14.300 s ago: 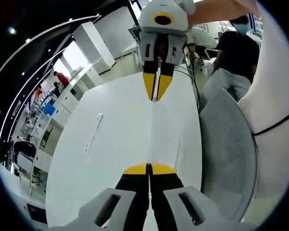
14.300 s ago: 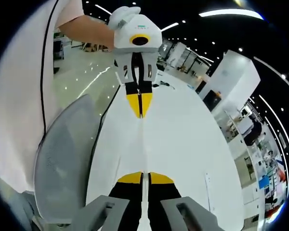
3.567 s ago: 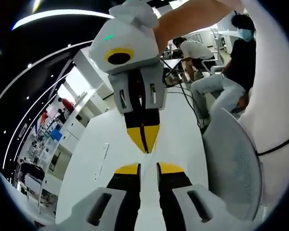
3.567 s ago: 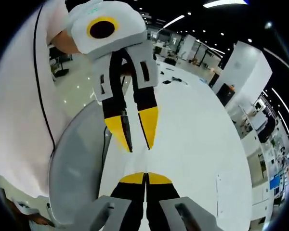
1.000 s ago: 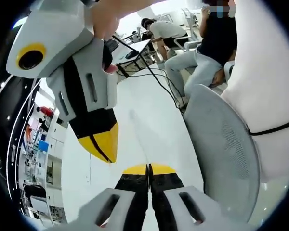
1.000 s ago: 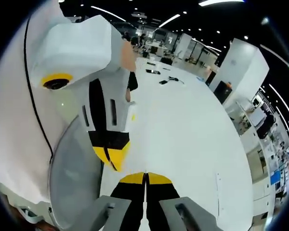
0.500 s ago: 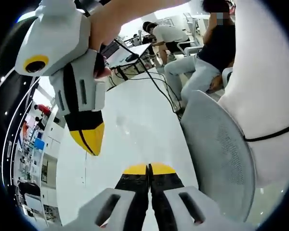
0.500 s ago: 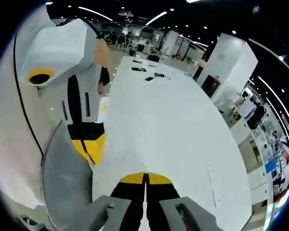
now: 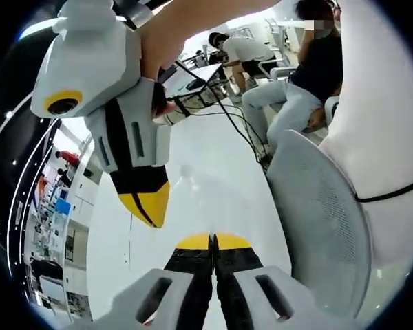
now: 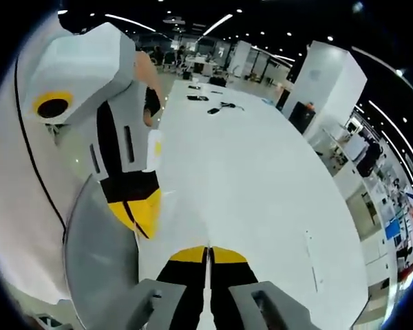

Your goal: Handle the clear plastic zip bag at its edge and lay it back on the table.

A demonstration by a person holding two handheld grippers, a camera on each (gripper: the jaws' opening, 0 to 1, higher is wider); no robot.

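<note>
Both grippers' 2 jaws are pressed together: left gripper and right gripper each pinch the bag, barely visible above the table. It looks thin, limp and slippery; edges grip best.

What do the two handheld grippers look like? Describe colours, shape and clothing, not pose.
Both match. The left gripper and right gripper have white-grey housings, a yellow-ringed round lens, black jaws with slotted grey side plates, and yellow pointed tips. The person wears a white top with a thin black cable across it.
</note>
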